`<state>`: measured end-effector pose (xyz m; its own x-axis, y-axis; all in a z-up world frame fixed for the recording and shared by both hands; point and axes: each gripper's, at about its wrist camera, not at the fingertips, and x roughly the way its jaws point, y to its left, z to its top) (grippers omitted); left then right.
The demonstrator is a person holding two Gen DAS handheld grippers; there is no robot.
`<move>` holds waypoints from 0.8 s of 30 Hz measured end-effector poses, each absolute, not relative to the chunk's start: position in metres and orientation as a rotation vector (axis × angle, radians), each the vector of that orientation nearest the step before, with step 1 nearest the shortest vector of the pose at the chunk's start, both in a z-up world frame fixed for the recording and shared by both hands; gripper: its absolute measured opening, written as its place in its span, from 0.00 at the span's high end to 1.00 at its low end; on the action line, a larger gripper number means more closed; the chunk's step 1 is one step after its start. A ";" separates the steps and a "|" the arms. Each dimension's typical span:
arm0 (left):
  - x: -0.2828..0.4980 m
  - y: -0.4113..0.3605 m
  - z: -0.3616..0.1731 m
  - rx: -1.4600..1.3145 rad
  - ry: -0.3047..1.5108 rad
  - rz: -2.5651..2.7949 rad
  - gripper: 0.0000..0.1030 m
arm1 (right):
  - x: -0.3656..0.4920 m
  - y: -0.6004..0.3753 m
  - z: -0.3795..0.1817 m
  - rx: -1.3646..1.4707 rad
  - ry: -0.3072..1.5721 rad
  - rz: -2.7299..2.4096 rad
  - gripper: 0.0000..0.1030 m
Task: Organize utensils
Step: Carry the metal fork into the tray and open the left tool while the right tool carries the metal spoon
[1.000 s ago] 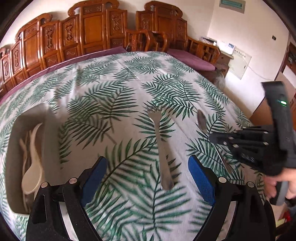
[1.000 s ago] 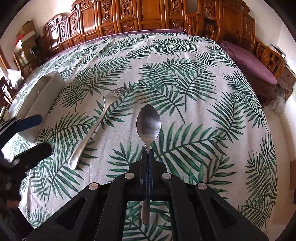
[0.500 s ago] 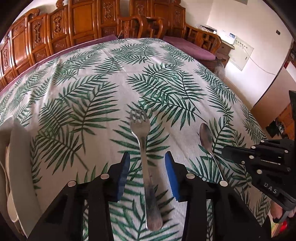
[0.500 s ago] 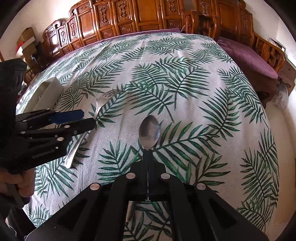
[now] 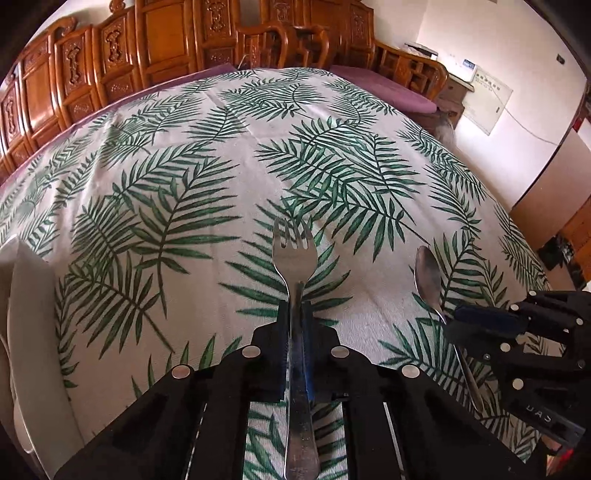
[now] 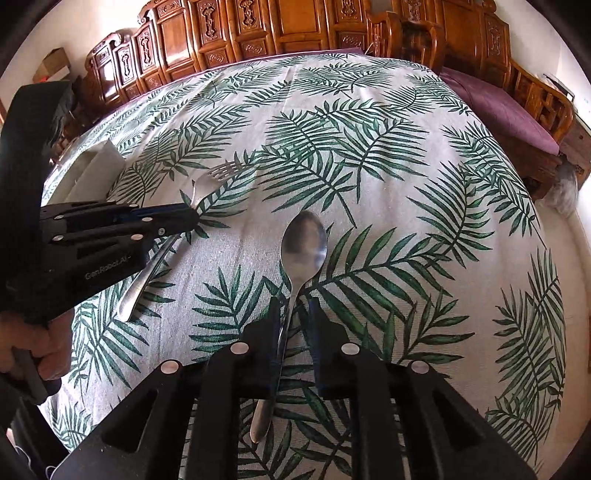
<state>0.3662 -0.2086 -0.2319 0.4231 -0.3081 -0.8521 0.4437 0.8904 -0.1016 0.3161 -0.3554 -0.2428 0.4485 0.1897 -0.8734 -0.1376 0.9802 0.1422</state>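
A metal fork (image 5: 294, 254) lies on the palm-leaf tablecloth with its tines pointing away. My left gripper (image 5: 295, 308) is shut on its handle. The fork (image 6: 218, 173) and the left gripper (image 6: 184, 216) also show in the right wrist view. A metal spoon (image 6: 303, 245) lies to the right of the fork. My right gripper (image 6: 293, 314) straddles its handle with the jaws slightly apart, a gap showing on the right side. The spoon (image 5: 426, 269) and the right gripper (image 5: 458, 317) show in the left wrist view.
A white utensil tray (image 5: 26, 332) with white spoons stands at the table's left edge; it also shows in the right wrist view (image 6: 92, 170). Carved wooden chairs (image 6: 258, 33) line the far side. A purple-cushioned bench (image 6: 517, 118) stands at the right.
My left gripper has closed from wide open onto the fork handle. My right gripper was shut on the spoon handle and now stands slightly open around it.
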 end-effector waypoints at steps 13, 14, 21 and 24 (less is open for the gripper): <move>0.342 -0.187 -0.194 0.095 0.950 -0.479 0.94 | 0.326 -0.347 -0.244 -0.009 1.100 0.146 0.96; 0.339 -0.183 -0.188 0.090 0.938 -0.481 0.94 | 0.325 -0.347 -0.244 -0.011 1.101 0.146 0.96; 0.328 -0.159 -0.159 0.074 0.883 -0.470 0.94 | 0.312 -0.337 -0.233 -0.009 1.085 0.160 0.97; 0.325 -0.146 -0.150 0.066 0.867 -0.454 0.94 | 0.307 -0.325 -0.220 -0.032 1.061 0.181 0.97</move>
